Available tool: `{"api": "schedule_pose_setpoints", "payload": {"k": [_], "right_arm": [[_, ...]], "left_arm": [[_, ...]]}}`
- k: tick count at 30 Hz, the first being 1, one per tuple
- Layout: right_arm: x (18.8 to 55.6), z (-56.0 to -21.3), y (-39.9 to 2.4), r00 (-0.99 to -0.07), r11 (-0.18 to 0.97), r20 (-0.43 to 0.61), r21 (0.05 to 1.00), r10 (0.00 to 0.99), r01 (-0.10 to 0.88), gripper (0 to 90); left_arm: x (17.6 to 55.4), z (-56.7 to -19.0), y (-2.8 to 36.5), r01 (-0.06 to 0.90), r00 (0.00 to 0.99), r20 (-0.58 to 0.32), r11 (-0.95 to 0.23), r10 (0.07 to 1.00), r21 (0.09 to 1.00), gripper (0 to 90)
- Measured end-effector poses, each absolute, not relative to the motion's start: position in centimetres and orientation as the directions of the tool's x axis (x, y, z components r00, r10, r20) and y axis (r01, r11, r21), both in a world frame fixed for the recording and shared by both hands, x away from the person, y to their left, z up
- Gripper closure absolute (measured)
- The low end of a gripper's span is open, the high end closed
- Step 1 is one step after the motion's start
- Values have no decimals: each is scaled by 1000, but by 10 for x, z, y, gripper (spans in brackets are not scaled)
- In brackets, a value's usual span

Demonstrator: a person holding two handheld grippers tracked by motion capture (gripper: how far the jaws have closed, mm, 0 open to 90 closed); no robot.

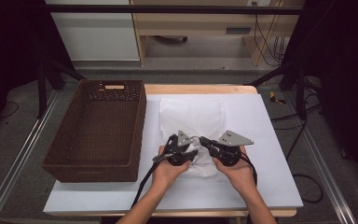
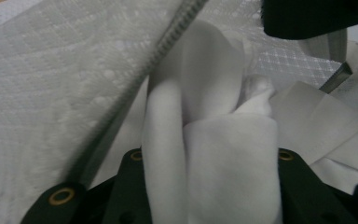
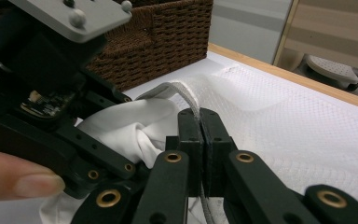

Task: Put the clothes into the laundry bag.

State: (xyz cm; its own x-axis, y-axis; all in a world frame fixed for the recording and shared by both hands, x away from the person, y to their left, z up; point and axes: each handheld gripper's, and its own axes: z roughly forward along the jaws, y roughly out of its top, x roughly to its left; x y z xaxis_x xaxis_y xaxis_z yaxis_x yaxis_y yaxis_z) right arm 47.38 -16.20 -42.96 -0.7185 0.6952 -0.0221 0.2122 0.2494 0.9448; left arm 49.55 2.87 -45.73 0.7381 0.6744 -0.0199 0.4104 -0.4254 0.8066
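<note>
- Your left gripper (image 2: 209, 186) has a thick wad of the white garment (image 1: 192, 122) bunched between its jaws, which stand part open around the cloth, so the loose fabric stays gathered.
- Your right gripper (image 3: 201, 140) is pinched fully closed on the zipper edge (image 3: 186, 95), likely to keep that hem taut while the other side gets tucked.
- That garment lies mid-table on the white mat (image 1: 261, 140), near edge lifted between both grippers.
- Beside it the wicker basket (image 1: 98, 133) sits empty, probably waiting for the folded piece.
</note>
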Motion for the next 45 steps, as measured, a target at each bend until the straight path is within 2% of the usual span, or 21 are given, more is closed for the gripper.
{"api": "schedule_pose_setpoints", "payload": {"k": [8,18,25,30,36,45], "right_arm": [[472,-432,-159,-724,288,-46,934,689,214,889],[474,-435,-161,-718,293,-48,930,695,221,887],[475,-436,-166,-707,285,-40,930,706,232,886],[474,-436,-167,-703,282,-41,931,710,231,885],[474,-437,-170,-698,280,-40,931,715,234,885],[471,-436,-173,-693,277,-48,935,719,223,890]], "left_arm": [[497,-459,29,418,725,-39,-394,688,819,622],[490,-458,32,430,714,-71,-356,697,830,402],[478,-448,41,414,719,-90,-321,689,852,305],[467,-440,48,364,749,-73,-318,659,875,269],[457,-433,54,340,743,-55,-305,667,890,253],[423,-421,63,257,757,6,-305,654,917,247]]}}
